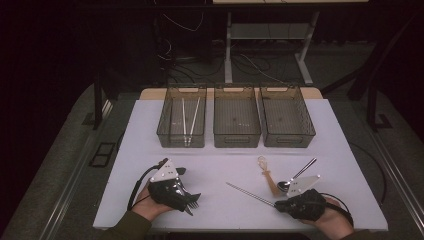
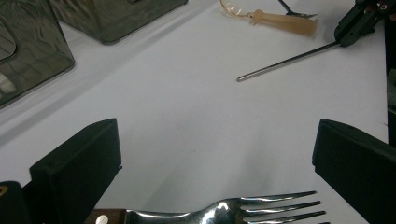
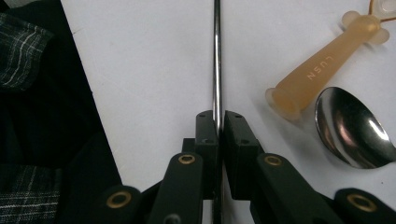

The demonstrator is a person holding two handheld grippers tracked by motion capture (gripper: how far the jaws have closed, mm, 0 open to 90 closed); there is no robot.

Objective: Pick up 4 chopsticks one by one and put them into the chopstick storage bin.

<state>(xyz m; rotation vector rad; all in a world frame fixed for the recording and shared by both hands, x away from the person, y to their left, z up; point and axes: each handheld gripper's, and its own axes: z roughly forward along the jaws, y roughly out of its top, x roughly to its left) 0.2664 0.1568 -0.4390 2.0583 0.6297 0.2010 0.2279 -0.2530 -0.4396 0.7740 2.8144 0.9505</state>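
Metal chopstick point(image 1: 249, 193) | long axis diagonal, free tip toward far-left | right gripper point(image 1: 284, 204) clamped on near end | left gripper point(image 1: 189, 202) jaws apart over fork point(image 2: 243, 212)

Three grey bins point(image 1: 237, 123) are standing in a row at the upper middle of the desk point(image 1: 225, 165). Two metal chopsticks point(image 1: 190, 120) are lying in the left bin and a third point(image 1: 248, 194) at lower right, where one spoon point(image 1: 296, 177) and one amber baby spoon point(image 1: 268, 176) are lying. One fork point(image 1: 192, 203) is lying at lower left.
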